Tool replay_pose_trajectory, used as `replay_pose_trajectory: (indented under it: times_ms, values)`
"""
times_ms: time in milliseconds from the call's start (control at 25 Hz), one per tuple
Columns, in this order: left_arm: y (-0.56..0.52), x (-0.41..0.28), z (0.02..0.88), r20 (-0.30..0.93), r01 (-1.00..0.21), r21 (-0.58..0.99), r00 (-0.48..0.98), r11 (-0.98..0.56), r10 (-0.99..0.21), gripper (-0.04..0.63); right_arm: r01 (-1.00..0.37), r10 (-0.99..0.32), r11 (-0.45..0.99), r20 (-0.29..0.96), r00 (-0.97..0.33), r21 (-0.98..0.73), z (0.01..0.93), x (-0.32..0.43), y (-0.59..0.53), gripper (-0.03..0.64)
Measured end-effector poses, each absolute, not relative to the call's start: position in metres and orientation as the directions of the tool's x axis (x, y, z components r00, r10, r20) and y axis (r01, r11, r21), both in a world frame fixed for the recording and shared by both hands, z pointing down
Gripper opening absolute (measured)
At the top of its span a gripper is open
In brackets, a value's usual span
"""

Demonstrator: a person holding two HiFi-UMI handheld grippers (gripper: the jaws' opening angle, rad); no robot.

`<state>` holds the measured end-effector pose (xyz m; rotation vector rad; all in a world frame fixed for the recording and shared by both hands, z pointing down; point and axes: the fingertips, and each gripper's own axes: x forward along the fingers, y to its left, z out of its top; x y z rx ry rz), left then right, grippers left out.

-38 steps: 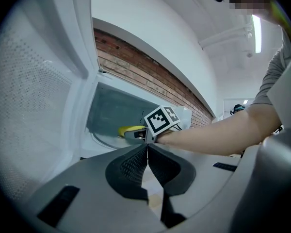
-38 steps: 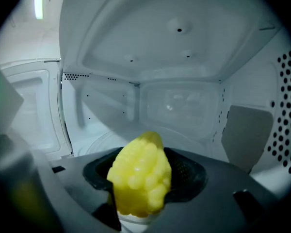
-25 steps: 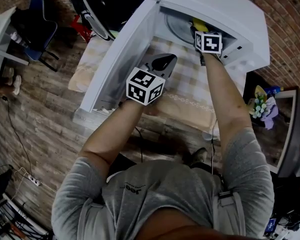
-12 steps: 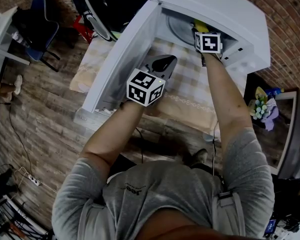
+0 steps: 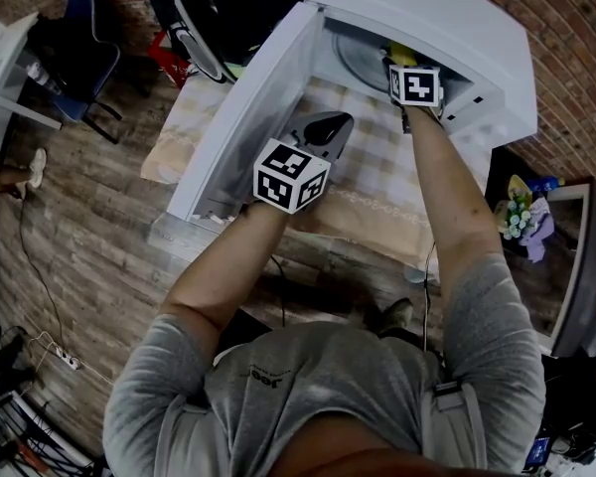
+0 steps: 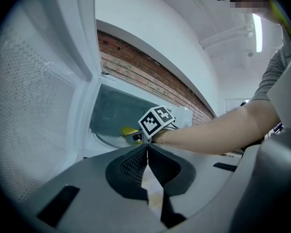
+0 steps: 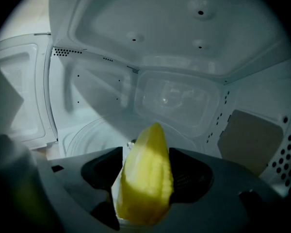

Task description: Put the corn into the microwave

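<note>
The yellow corn point(image 7: 145, 178) stands tilted between the pads of my right gripper point(image 7: 145, 155), inside the white microwave point(image 5: 447, 28) above its glass turntable point(image 7: 94, 135). These jaws have just been opening. The corn is still between them, with a thin pale gap on its left side. In the head view the corn point(image 5: 401, 51) peeks out beyond the right gripper point(image 5: 403, 65). My left gripper point(image 5: 328, 123) hovers outside, next to the open door point(image 5: 238, 117). It is shut point(image 6: 147, 147) with nothing in it.
The microwave sits on a table with a checked cloth point(image 5: 377, 182). Its door swings out to the left. A blue chair point(image 5: 79, 58) stands on the wooden floor at the far left. Flowers point(image 5: 517, 212) lie to the right.
</note>
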<state>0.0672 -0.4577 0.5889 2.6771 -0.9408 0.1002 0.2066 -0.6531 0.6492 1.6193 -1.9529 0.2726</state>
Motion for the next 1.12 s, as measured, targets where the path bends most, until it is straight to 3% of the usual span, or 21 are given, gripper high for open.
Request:
replay_pose_trajectory:
  times_ms: [1120]
  values:
    - [-0.44,0.066,0.569,0.157,-0.617,0.236,0.786,-0.751,-0.597,0.023,-0.94,-0.862,0.261,0.49,-0.125,0.219,0.615,0.197,-0.63,0.319]
